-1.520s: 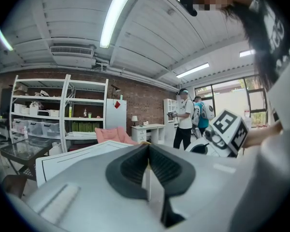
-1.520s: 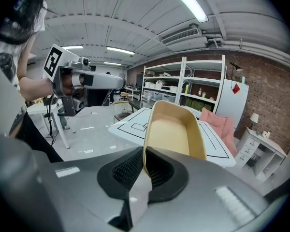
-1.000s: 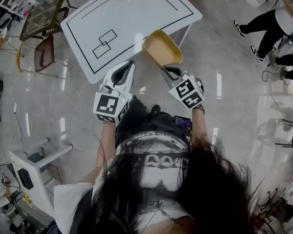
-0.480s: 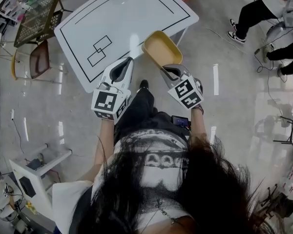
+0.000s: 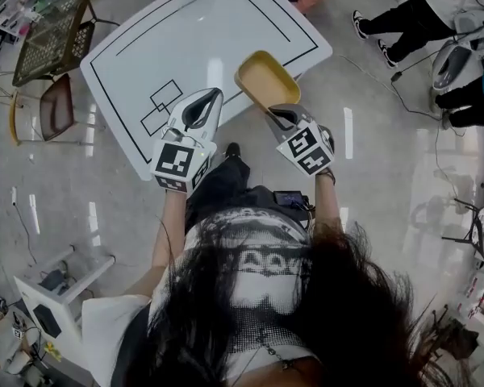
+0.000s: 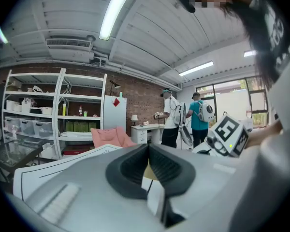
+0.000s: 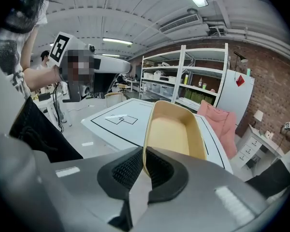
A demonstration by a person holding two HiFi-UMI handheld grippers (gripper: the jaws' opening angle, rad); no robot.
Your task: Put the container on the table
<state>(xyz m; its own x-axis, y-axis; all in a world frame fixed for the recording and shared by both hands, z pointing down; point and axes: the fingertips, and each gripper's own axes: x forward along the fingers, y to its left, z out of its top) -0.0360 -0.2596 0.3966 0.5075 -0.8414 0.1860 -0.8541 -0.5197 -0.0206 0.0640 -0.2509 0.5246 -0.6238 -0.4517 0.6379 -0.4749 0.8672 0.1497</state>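
Since the earlier frame the whole view had shifted: the table (image 5: 202,31) sat closer under both grippers, and the person's shoe showed nearer its edge. The left gripper (image 5: 212,95), off the tabletop before, now overlapped the table's near edge, beside the two overlapping drawn rectangles (image 5: 161,107). The yellow container (image 5: 266,79) had come further over the table's near right edge; earlier it hung mostly over floor. The bystanders' legs (image 5: 395,22) at upper right had drifted too.

The right gripper (image 7: 144,163) was clamped on the container's (image 7: 176,129) near rim wall, one pad inside and one outside. The container was empty and open side up. It was carried out ahead of the jaws above the table (image 7: 111,124), not set down. Its far end was over the white top, its near end past the edge.

In its own view the left gripper (image 6: 147,151) had its jaws closed tip to tip, holding nothing, pointing across the table (image 6: 48,166). A pink chair (image 6: 111,137) and a shelf rack (image 6: 43,115) stood beyond.

The dark crate (image 5: 52,39) stood left of the table.
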